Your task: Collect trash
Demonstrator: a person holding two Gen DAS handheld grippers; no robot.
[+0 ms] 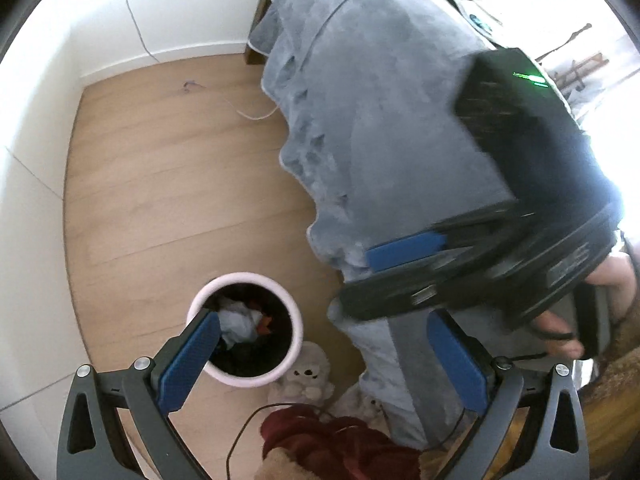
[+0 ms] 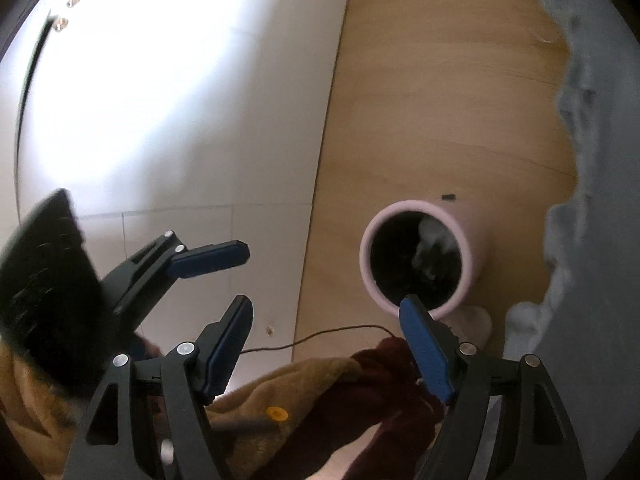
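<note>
Tongs are hanging open on both sides, nothing between their blue ribbed pads: the left gripper [image 1: 324, 356] is standing wide above the bin, and the right gripper [image 2: 326, 344] is standing just as wide, empty too. One round pink bin [image 1: 294, 350] is sitting on the floor below them, lined in black, and the trash [image 1: 240, 326] is lying inside it as crumpled pale paper with an orange scrap beside it. Pale wooden floor [image 1: 168, 184] is running in long smooth boards out to two plain white walls [image 1: 36, 128] meeting at a corner. One grey fleecy blanket [image 1: 384, 128] is draping down just beside the bin, soft and rumpled along its edge. One white plush toy [image 1: 306, 376] is lying against the bin's base. One dark red fuzzy cloth [image 2: 384, 404] and one tan furry cloth [image 2: 288, 384] are bunching up near the tongs, with one thin dark cable [image 2: 320, 336] trailing across the floor by them. One hand [image 1: 612, 280] is gripping the right tool's black handle.
</note>
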